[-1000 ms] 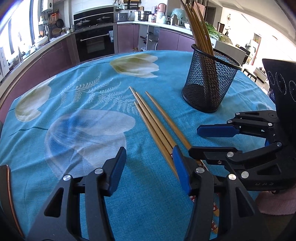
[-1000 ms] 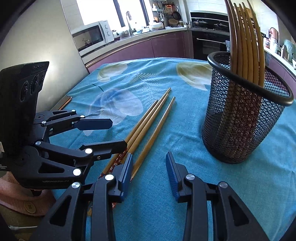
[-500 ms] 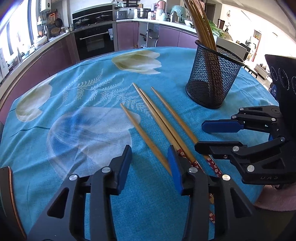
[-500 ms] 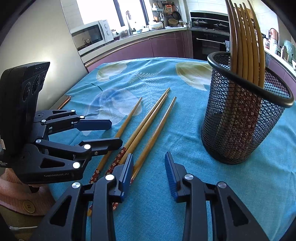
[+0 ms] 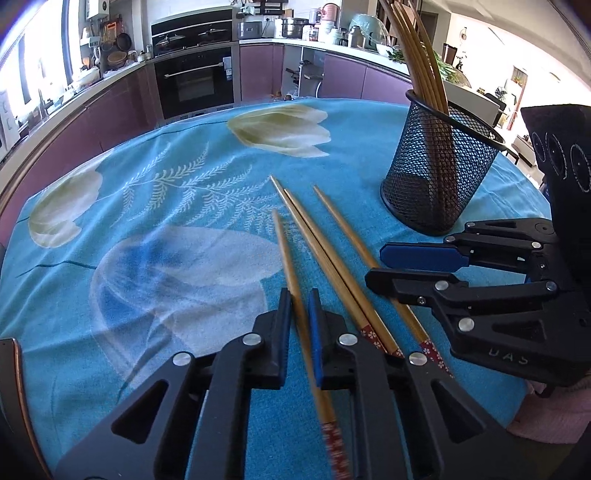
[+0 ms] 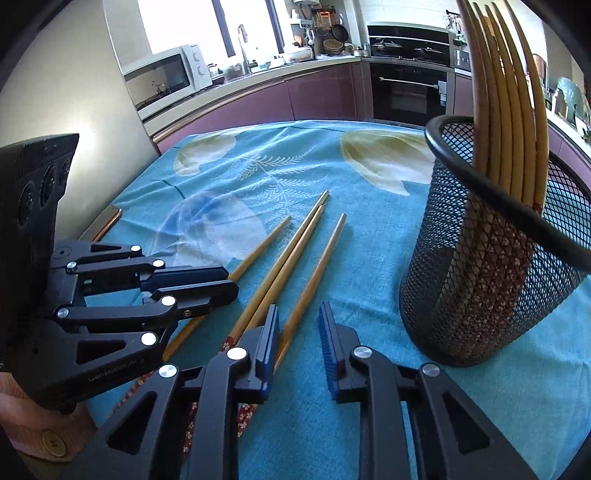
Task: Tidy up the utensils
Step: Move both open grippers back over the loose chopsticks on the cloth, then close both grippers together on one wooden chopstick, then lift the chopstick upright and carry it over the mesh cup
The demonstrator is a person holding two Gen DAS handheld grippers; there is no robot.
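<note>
Your left gripper is now clamping the separated chopstick, probably lifting; right gripper idling open; mesh holder is next.

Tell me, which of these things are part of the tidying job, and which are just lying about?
Part of the job:
- left gripper, shut on one chopstick
- right gripper, open
- three loose chopsticks on the tablecloth
- mesh holder, already holding chopsticks

Just there:
- microwave
- oven
- pots on the counter
</note>
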